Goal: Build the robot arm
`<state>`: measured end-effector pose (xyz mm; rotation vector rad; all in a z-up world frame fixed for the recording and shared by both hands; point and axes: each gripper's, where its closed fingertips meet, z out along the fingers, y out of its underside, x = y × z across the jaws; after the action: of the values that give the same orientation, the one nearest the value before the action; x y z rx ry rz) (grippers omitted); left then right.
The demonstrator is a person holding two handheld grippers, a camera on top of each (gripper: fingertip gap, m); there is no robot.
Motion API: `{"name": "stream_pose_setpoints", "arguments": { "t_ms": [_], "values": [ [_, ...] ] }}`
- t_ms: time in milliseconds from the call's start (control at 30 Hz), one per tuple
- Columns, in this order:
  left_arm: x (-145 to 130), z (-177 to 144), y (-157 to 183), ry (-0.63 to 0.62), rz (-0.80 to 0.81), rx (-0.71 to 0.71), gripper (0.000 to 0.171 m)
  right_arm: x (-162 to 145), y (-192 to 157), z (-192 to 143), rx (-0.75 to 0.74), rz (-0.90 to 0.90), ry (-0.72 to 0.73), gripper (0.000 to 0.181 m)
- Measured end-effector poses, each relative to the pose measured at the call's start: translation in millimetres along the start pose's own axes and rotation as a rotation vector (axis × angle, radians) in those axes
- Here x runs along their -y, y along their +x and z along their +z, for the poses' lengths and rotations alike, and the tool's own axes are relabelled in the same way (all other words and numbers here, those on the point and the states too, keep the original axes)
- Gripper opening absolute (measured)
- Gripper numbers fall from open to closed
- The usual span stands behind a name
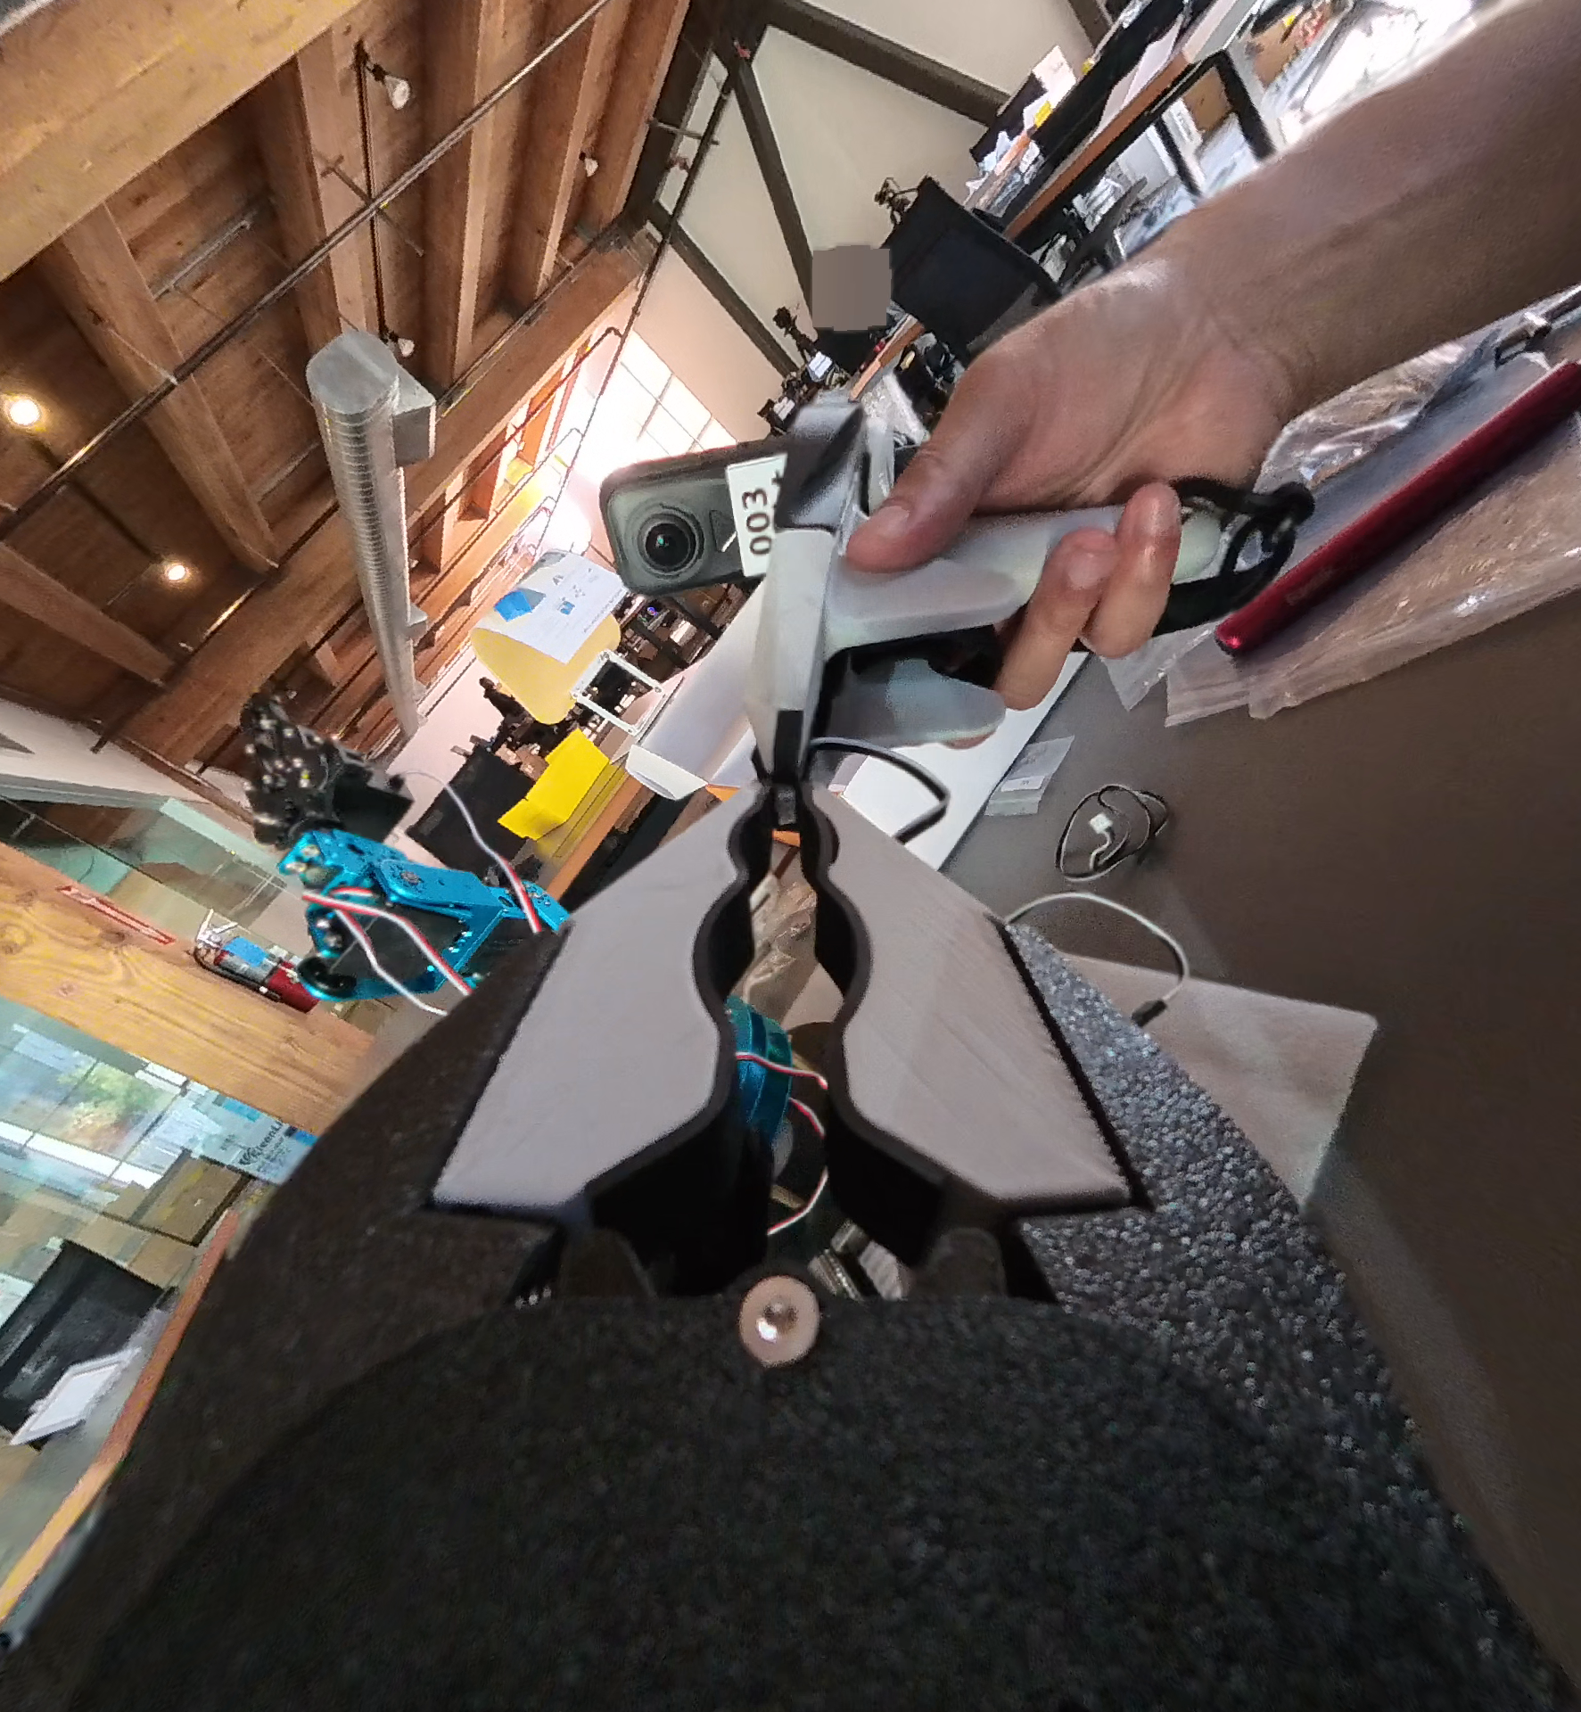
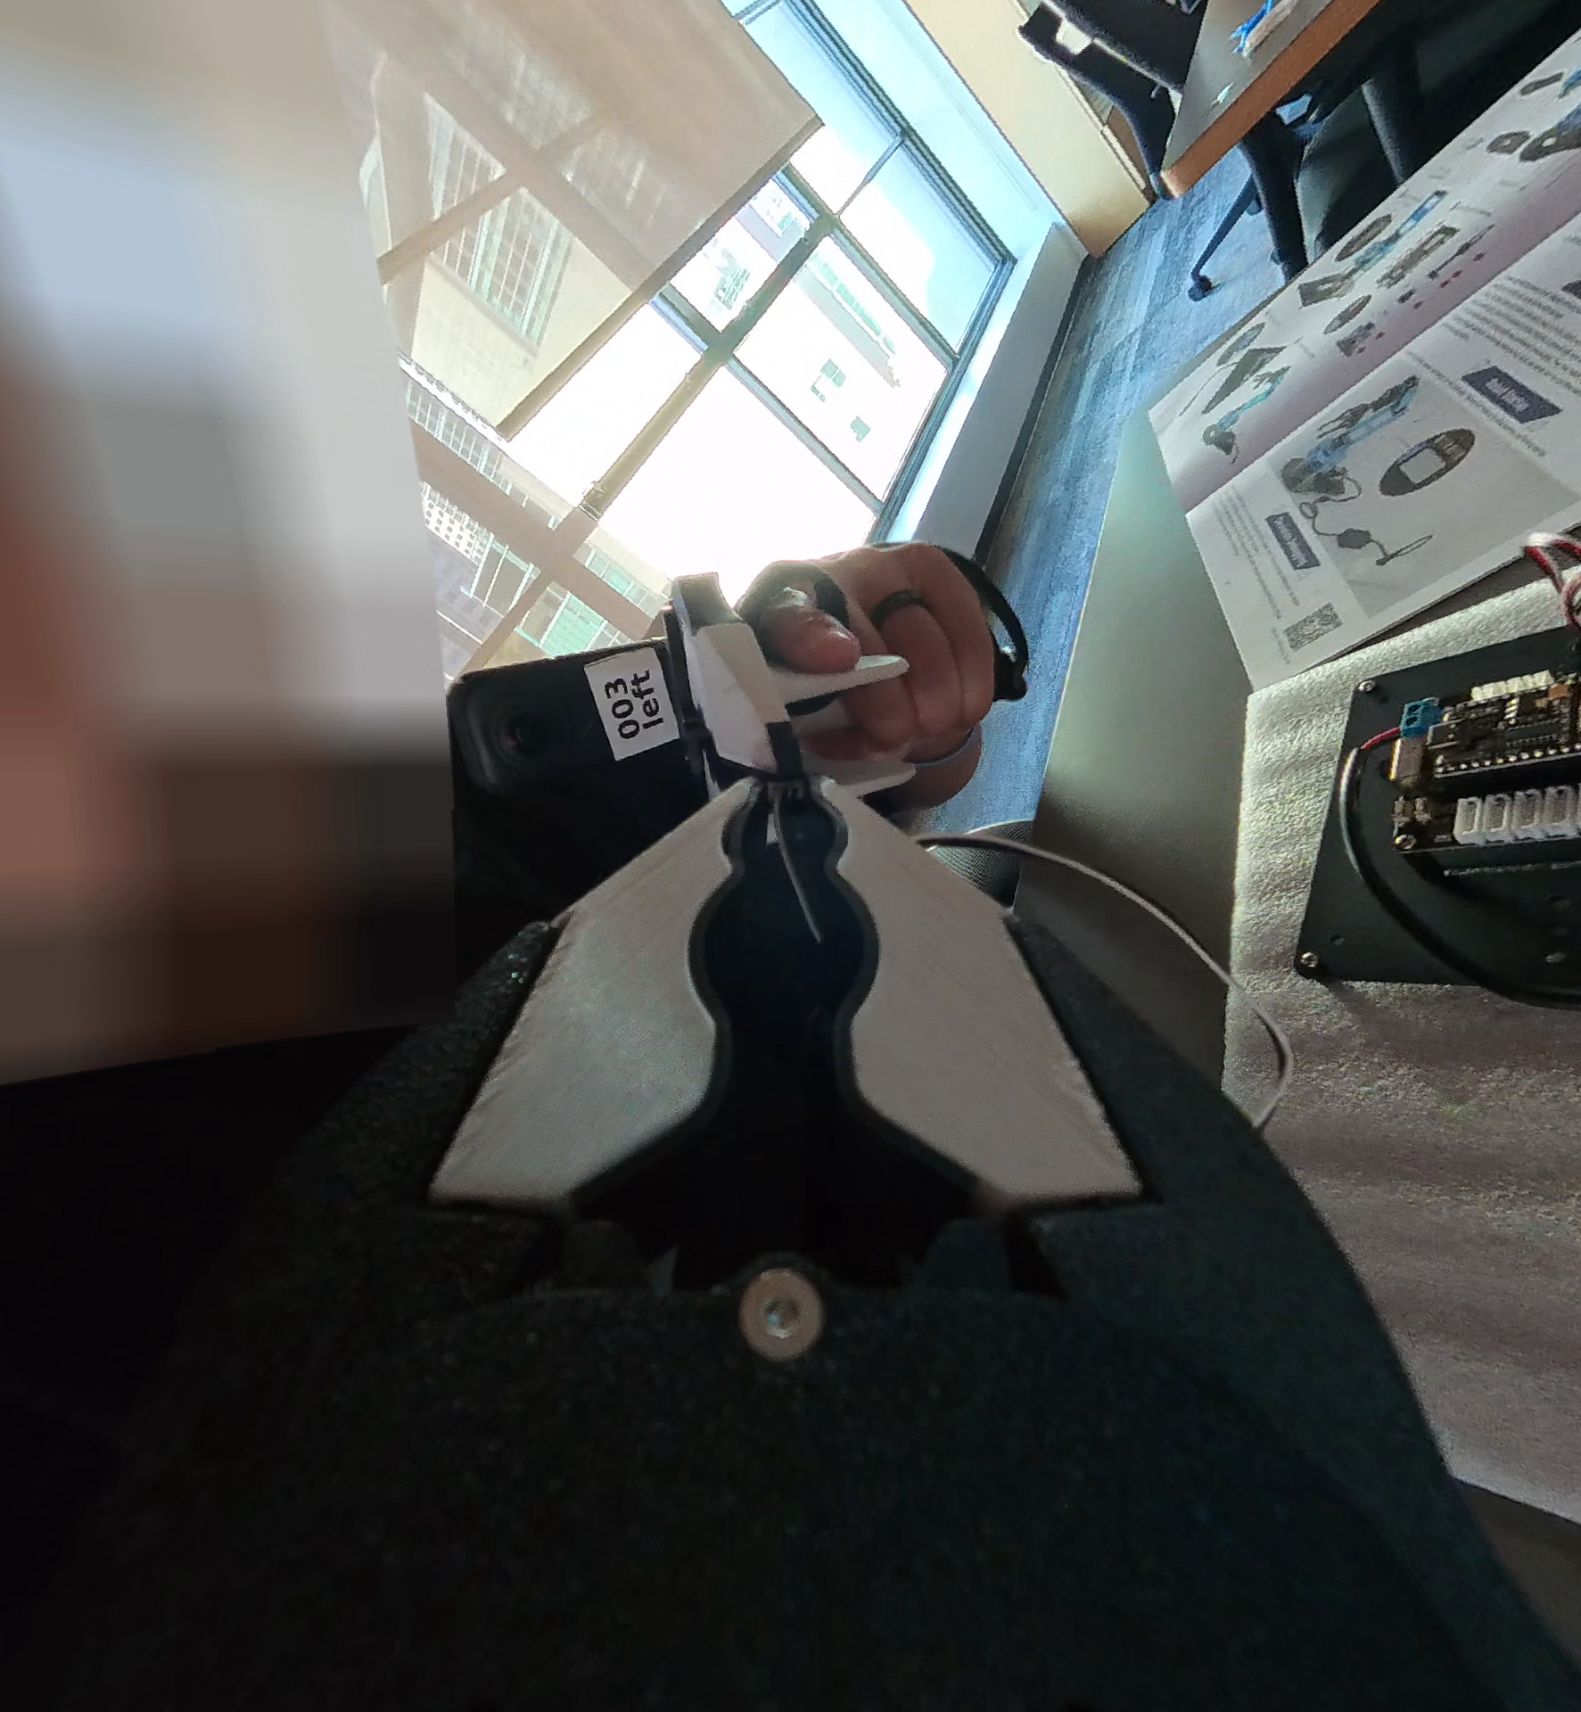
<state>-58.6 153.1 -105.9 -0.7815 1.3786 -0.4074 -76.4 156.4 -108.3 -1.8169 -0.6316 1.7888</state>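
Observation:
My left gripper point(image 1: 782, 804) is shut on a small black connector point(image 1: 784, 808) pinched at its tips, with a thin black wire point(image 1: 897, 769) curling off to the right. The right gripper point(image 1: 779, 732), held by a hand point(image 1: 1092, 445), meets it tip to tip from above. In the right wrist view my right gripper point(image 2: 782, 787) is shut on the same small black connector point(image 2: 784, 789), and a thin grey strip point(image 2: 797, 889) hangs between its fingers. The left gripper point(image 2: 772, 741) and the hand holding it point(image 2: 897, 667) face it closely.
A blue robot arm point(image 1: 416, 926) with servo wires stands left, and a blue part point(image 1: 759, 1065) lies under my fingers. A red pen-like tool point(image 1: 1407, 509) rests on plastic bags. A circuit board point(image 2: 1509, 787) on foam and a printed sheet point(image 2: 1416, 371) lie right. The tips of both grippers are at nearly the same place.

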Motion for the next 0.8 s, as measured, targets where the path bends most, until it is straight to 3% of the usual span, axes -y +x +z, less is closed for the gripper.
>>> {"name": "stream_pose_setpoints", "arguments": {
  "t_ms": [167, 333, 733, 800],
  "values": [
    [9, -3, -1, 0.015, -0.015, 0.023, 0.003, 0, -15, 0, 0.077, -0.035, 0.028, 0.017],
    [13, -4, -2, 0.027, -0.010, 0.030, 0.003, 0, -14, -1, 0.087, -0.054, 0.045, 0.005],
    [-1, 1, -5, 0.014, -0.032, 0.053, 0.004, 6, 1, -6, 0.078, -0.015, 0.039, 0.001],
    [-7, 4, -10, 0.002, -0.048, 0.063, 0.012, 10, 7, -9, 0.044, -0.012, 0.039, 0.001]
  ]
}}
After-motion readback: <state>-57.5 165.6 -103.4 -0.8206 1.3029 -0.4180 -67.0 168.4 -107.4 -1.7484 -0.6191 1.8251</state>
